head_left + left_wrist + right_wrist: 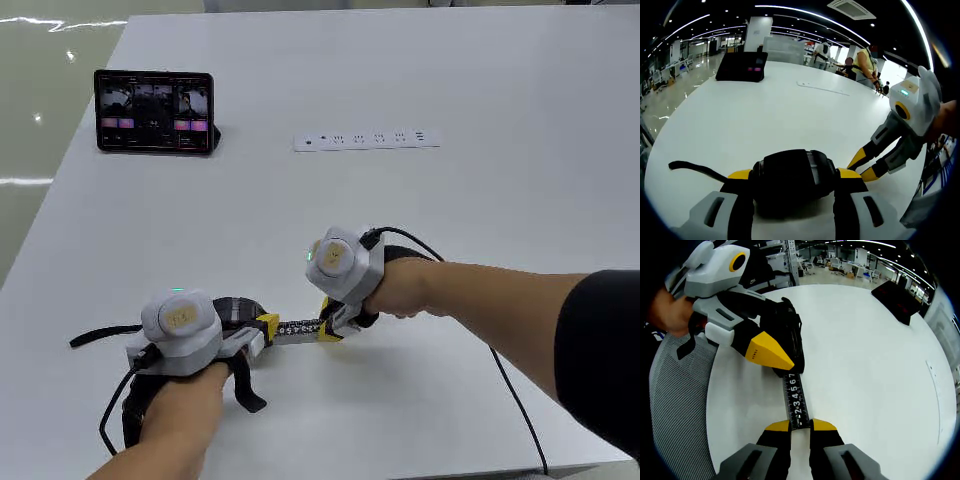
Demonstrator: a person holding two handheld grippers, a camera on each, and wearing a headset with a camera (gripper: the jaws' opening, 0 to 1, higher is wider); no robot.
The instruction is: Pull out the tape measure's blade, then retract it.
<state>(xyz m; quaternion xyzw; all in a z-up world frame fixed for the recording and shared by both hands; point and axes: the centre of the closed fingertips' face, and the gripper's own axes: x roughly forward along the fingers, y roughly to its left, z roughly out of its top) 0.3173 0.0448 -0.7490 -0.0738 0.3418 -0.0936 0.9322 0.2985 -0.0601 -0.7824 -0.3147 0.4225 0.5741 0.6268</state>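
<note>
Gripping the black tape measure (238, 310) by its case, the left gripper (794, 175) is clenched, one yellow-tipped jaw on each side. The case rests on the white table (450, 80) near the front edge. A short length of blade (793, 400) is drawn out to the right; the numerals 2 to 7 are readable in the right gripper view. The right gripper (800, 426) is clamped on the blade's free end, its jaws pressed against it. The exposed blade spans the gap between the two grippers. A black strap (103, 336) lies left of the case. A tablet (155, 111) and a power strip (366, 140) sit on the far side, well apart from the work.
</note>
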